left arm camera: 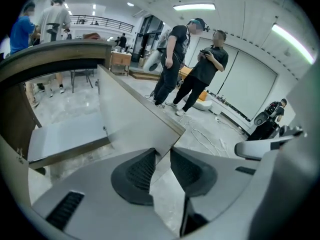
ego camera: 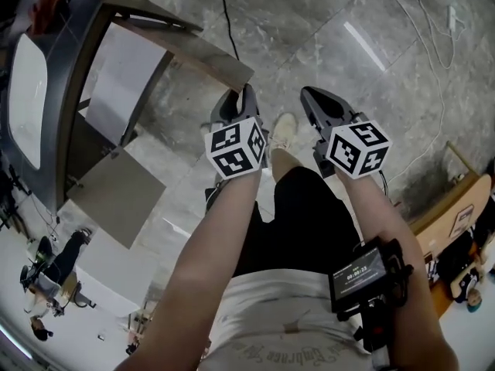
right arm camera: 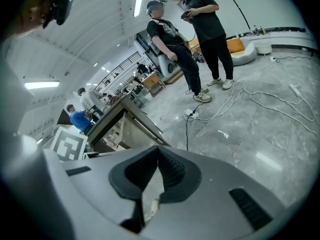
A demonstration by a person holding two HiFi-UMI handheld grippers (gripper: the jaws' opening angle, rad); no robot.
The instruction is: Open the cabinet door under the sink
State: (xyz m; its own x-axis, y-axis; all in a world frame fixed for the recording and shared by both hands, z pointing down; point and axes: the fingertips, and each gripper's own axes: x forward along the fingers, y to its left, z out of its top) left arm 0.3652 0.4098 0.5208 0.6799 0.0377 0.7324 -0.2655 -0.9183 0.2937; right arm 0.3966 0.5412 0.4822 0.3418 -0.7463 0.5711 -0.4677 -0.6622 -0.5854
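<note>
Upper left of head view: under-sink cabinet (ego camera: pixel 77 83) with white sink basin (ego camera: pixel 27 103), both doors swung wide. Upper cabinet door (ego camera: pixel 186 49) open, free corner just beside left gripper (ego camera: pixel 242 95) at frame centre. Jaws of left gripper spread, pinching nothing, door corner just beyond the tips. Right of centre: right gripper (ego camera: pixel 311 97), jaws pressed together, empty, over grey marble floor (ego camera: pixel 348 29). Lower left: second door (ego camera: pixel 116 195).

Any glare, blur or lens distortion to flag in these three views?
Head view: sharp, one glare streak on the floor, edges bowed. Left gripper view: heavy fisheye, dark corners, bright ceiling light. Right gripper view: same dark corners, pale reflection on the floor.
</note>
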